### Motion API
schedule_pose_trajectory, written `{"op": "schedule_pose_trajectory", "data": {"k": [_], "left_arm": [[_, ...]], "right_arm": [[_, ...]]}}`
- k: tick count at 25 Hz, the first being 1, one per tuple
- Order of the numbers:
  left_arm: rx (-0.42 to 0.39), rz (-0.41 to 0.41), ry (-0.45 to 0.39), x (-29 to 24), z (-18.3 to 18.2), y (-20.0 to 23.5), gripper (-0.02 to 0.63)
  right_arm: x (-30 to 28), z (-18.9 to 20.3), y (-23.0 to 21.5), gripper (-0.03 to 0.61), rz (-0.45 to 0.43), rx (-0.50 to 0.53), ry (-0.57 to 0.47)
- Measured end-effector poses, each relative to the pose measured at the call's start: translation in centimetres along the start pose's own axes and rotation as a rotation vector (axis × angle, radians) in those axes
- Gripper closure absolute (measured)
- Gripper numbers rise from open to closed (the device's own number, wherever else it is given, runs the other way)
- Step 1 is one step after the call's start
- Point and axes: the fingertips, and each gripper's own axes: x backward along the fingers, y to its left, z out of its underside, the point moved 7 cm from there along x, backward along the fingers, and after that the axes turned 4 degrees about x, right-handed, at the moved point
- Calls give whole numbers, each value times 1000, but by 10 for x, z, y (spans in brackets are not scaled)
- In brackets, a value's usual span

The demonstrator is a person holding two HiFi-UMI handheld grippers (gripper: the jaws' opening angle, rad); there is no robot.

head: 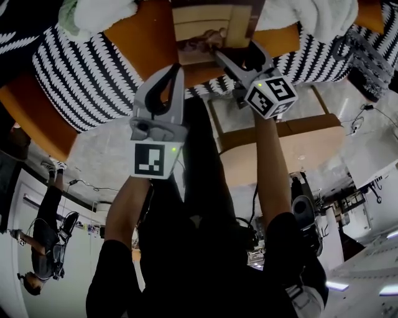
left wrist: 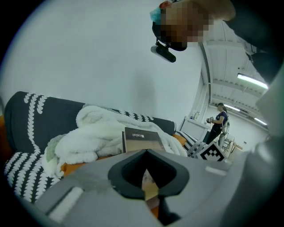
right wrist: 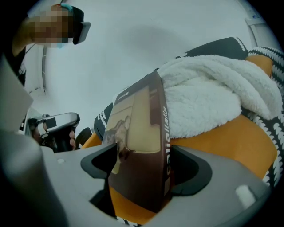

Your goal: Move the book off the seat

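Note:
The book [head: 208, 25] lies on the orange seat [head: 143, 37], brown and tan with white print on its spine. My right gripper [head: 233, 54] reaches over its near edge. In the right gripper view the book [right wrist: 142, 128] stands on edge between the jaws of the right gripper [right wrist: 142, 165], which are spread wide around it and do not clamp it. My left gripper [head: 176, 69] hovers just left of the book, shut and empty. From the left gripper [left wrist: 148, 175] the book [left wrist: 142, 141] shows ahead, leaning on a white fleece blanket [left wrist: 97, 133].
The white fleece blanket [head: 323, 15] is heaped behind the book. A black-and-white patterned cushion [head: 87, 68] covers the seat's front edge. A wooden stool [head: 280, 149] stands on the floor below my right arm. A person [left wrist: 218, 122] stands far off in the room.

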Motion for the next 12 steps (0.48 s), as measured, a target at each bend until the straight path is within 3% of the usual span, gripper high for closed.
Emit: {"op": "schedule_pose_trajectory", "data": {"k": [5, 12], "left_arm": [[13, -10, -5, 2, -2, 1, 607], [23, -10, -11, 11, -4, 4, 607]], "right_arm": [[3, -2, 2, 203, 6, 6, 12], [16, -8, 17, 272, 60, 53, 14]]}}
